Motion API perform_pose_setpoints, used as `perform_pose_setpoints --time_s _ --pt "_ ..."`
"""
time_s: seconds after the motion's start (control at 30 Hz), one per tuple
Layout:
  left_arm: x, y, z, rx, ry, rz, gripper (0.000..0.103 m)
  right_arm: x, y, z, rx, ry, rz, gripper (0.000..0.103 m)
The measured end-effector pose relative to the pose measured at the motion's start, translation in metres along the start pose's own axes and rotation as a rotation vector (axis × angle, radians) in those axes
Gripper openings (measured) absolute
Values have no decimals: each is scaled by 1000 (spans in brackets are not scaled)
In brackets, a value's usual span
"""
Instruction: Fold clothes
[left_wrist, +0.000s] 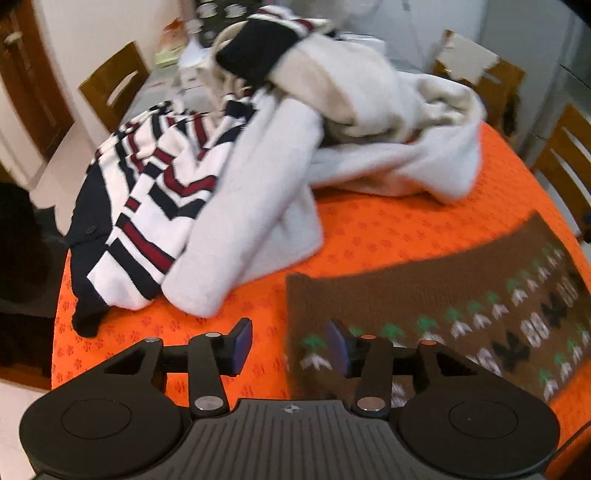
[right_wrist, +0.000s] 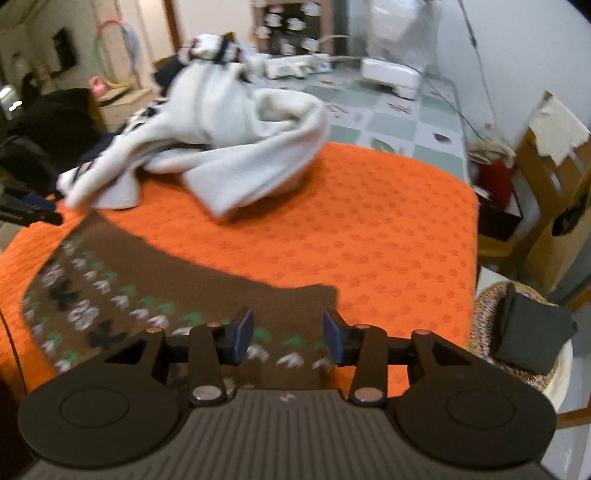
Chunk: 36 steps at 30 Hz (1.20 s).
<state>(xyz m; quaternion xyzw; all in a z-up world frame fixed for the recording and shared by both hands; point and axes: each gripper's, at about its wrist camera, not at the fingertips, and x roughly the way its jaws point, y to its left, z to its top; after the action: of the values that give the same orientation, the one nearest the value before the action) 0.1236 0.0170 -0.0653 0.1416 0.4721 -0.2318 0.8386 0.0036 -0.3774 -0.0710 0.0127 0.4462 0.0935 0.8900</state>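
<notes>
1. Two grippers: left (left_wrist: 290, 347) and right (right_wrist: 288, 339), jaws spread, empty.
2. One brown knit (right_wrist: 147, 295) flat near; one heap (left_wrist: 258, 147) far left.
3. Bare orange cloth (right_wrist: 388, 240) right, reaching the edge.

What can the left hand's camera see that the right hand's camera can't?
Only the left wrist view shows the striped navy, red and white sweater spread open beside the pile. Only the right wrist view shows a dark folded item in a woven basket off the table's edge. Both show the brown patterned knit lying flat, the white fleece heap and the orange cloth, with each gripper's fingers open, left and right.
</notes>
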Motion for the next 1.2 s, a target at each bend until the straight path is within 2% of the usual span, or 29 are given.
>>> perform_pose_setpoints --time_s 0.1,0.23,0.47,0.63,0.87,0.97,1.0,1.07,1.13,1.2 --pt "-10 -12 -16 70 3 -33 50 -13 15 -13 -53 -1 53 48" --pt "-20 -34 -39 194 1 -73 59 -19 38 -38 -125 37 110 49" --pt "-26 -74 -76 420 18 -159 60 -17 82 -84 -289 83 111 51" --pt "-14 -93 -96 544 41 -125 60 -17 102 -102 -370 84 107 61" --pt "6 -99 -109 606 43 -53 58 3 123 -118 -587 124 10 61" --pt "4 -96 -108 593 20 -49 48 9 124 -124 -660 122 -30 60" --pt "2 -95 -107 588 11 -48 39 10 123 -126 -678 120 -42 60" --pt "0 -93 -106 577 -5 -46 29 13 120 -127 -694 123 -59 53" --pt "-4 -92 -103 565 -24 -43 19 12 116 -125 -686 117 -58 33" --pt "-14 -89 -95 547 -53 -40 18 7 115 -120 -682 99 -57 19"
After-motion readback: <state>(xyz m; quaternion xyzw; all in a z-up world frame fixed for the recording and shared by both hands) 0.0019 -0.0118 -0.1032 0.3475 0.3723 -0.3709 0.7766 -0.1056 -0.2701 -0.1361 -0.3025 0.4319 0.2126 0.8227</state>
